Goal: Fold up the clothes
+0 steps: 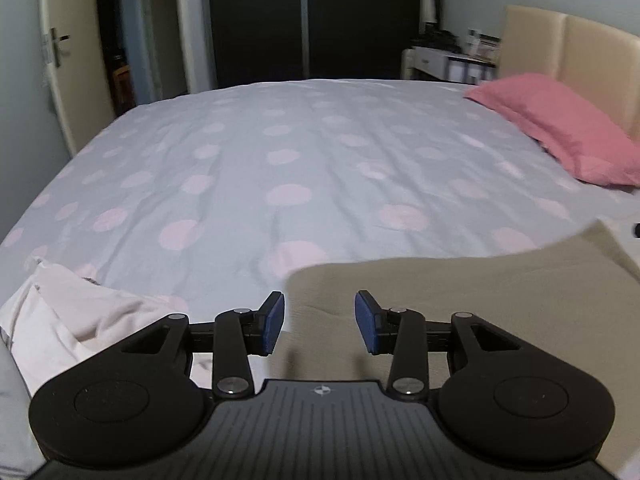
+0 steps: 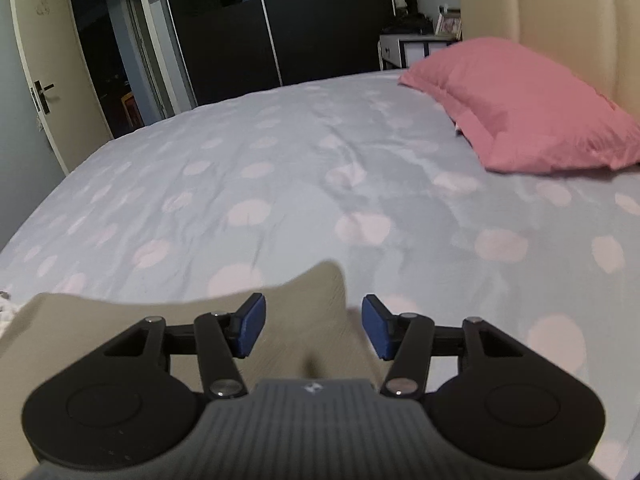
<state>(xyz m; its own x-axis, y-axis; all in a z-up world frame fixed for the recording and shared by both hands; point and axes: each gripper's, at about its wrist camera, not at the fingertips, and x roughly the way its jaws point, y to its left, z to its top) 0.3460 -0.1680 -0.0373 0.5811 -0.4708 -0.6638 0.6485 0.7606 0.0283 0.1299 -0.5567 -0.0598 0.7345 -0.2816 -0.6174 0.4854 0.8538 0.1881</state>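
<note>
Left gripper and right gripper are held spread, nothing pinched, over beige garment at the bed near edge.

Dim rm, soft blur, fisheye-bent edges

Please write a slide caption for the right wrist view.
Open right tool above beige garment on dotted bedsheet.

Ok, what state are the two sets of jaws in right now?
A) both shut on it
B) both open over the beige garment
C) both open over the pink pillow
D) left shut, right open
B: the left gripper and right gripper both show spread jaws with the beige garment beneath, nothing pinched.
</note>
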